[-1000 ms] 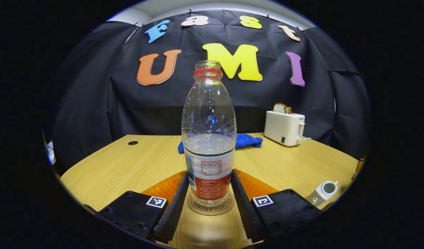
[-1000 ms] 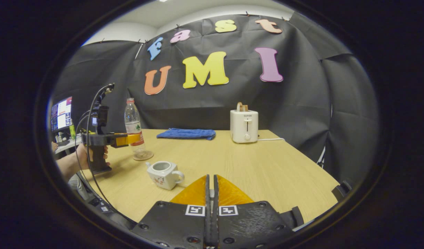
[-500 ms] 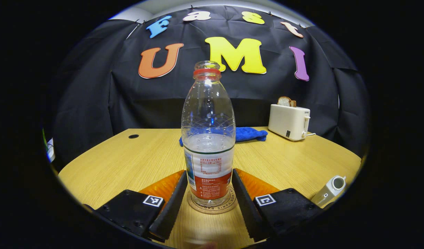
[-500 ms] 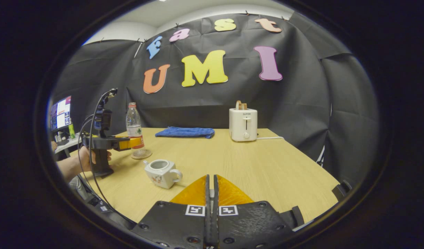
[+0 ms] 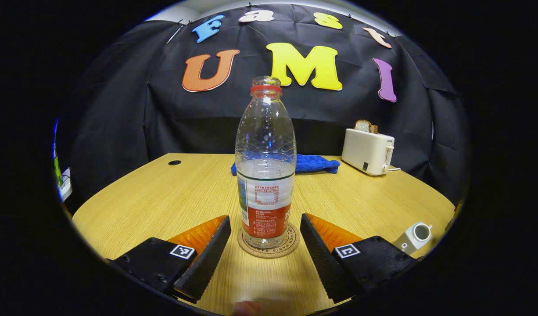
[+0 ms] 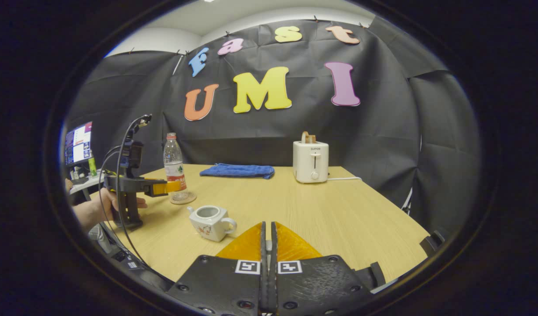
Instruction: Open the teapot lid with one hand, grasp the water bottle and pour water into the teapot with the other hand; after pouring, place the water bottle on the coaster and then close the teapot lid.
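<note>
Left gripper view: the water bottle (image 5: 265, 166) stands upright on the coaster (image 5: 268, 240), straight ahead between the fingers of the left gripper (image 5: 265, 252), which are spread wide and clear of it on both sides. So the bottle is set down and let go; pouring looks finished. The teapot (image 5: 413, 236) sits low and to this gripper's right, mouth open, no lid on it.

Right gripper view: the right gripper (image 6: 267, 245) has its fingers pressed together; something small may be pinched between them, likely the lid, but I cannot tell. The teapot (image 6: 212, 222) is ahead and left of it, just below the tips. Next move, as I judge it: carry the lid over that open mouth and seat it squarely
</note>
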